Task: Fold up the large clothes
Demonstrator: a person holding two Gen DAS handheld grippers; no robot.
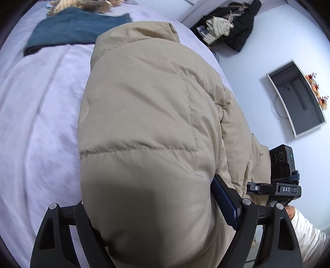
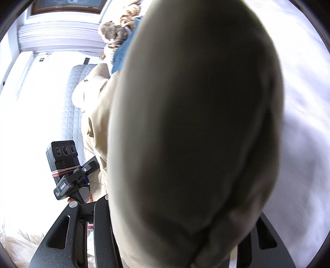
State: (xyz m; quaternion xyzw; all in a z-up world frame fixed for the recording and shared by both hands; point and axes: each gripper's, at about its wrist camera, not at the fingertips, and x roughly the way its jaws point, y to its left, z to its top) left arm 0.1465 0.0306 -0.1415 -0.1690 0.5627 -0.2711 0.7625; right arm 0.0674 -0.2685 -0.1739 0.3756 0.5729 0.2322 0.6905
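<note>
A beige puffer jacket (image 1: 144, 115) lies over the lilac bed sheet (image 1: 37, 107) and fills most of both views. My left gripper (image 1: 156, 218) is shut on a thick puffy fold of the jacket; its blue-padded right finger (image 1: 223, 200) presses into the fabric. The right gripper's body (image 1: 276, 185) shows beside the jacket at the lower right. In the right wrist view the jacket (image 2: 196, 127) bulges right in front of the lens, and my right gripper (image 2: 177, 237) is shut on it, fingertips hidden by fabric. The left gripper's body (image 2: 68, 171) shows at the left.
A teal garment (image 1: 76, 28) and a fur-trimmed item (image 1: 82, 4) lie at the far end of the bed. Dark and cream clothes (image 1: 229, 26) are piled on the floor. A wall-mounted screen (image 1: 297, 99) is at the right. A quilted grey pad (image 2: 74, 99) lies beside the bed.
</note>
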